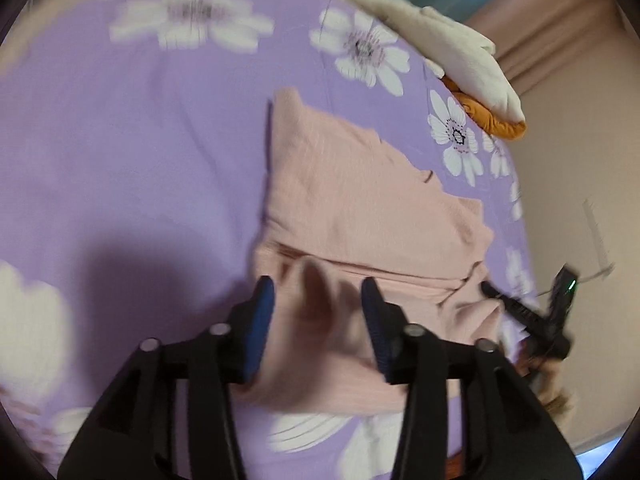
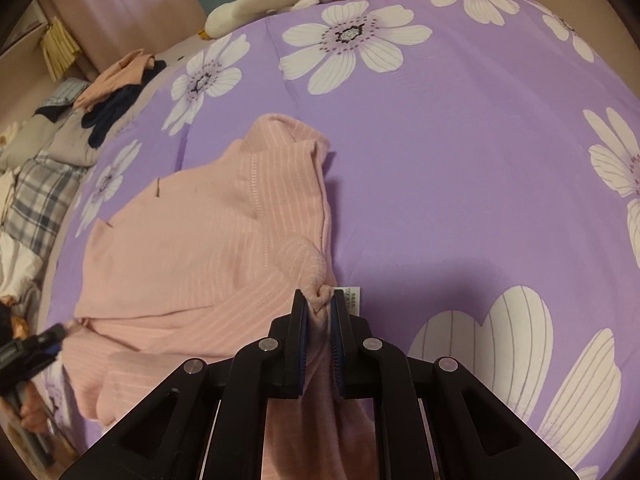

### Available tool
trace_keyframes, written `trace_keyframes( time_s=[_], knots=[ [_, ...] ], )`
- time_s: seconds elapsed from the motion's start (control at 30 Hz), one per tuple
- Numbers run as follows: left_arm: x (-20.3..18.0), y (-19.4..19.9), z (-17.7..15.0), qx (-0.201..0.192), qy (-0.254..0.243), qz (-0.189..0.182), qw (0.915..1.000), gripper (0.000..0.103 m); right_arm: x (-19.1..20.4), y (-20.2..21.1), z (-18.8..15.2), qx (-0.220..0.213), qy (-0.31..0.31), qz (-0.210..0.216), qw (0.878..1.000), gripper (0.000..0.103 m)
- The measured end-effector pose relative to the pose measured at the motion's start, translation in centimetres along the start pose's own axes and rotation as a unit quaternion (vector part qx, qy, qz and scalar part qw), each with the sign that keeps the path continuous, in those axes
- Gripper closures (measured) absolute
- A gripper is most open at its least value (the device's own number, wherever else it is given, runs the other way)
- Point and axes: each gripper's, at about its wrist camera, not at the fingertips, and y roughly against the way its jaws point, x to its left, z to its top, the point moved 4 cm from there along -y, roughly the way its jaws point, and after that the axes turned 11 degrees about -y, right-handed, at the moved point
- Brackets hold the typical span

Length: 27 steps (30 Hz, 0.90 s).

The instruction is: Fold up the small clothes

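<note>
Pink ribbed top (image 2: 192, 248) lies on the purple floral bedspread (image 2: 460, 160). Right gripper (image 2: 318, 300) pinches its hem; left gripper (image 1: 318, 292) spread above it, pads clear.

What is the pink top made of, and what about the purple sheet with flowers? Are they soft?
The pink top looks like a soft ribbed knit, maybe cotton or fleece: fine raised lines run across it and it bunches where the right tool pinches it. The purple sheet looks like thin, smooth woven cloth with printed white flowers, lying flat with faint creases.
</note>
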Motion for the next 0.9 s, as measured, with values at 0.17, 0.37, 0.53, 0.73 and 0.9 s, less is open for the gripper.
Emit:
trace_keyframes(
  time_s=[0.17, 0.37, 0.53, 0.73, 0.9],
  knots=[
    [-0.5, 2.3, -1.5, 0.004, -0.119, 0.09, 0.9888, 0.066, 0.1, 0.0, 0.3, -0.003, -0.001, 0.001, 1.0, 0.092],
    [-2.2, 0.3, -3.7, 0.021, -0.266, 0.143, 0.9532, 0.081, 0.0, -0.2, 0.2, -0.004, -0.009, 0.003, 1.0, 0.092],
    [-3.6, -2.4, -2.7, 0.02, -0.339, 0.13, 0.9315, 0.078, -0.2, -0.1, 0.2, -0.003, -0.014, 0.006, 1.0, 0.091],
    [-4.1, -3.3, -0.6, 0.013, -0.384, 0.125, 0.9148, 0.08, -0.3, -0.1, 0.1, -0.002, -0.012, 0.009, 1.0, 0.092],
    [-3.5, -4.7, 0.9, 0.052, -0.3, 0.031, 0.9519, 0.08, -0.2, -0.1, 0.2, -0.001, -0.009, 0.008, 1.0, 0.091]
  ],
)
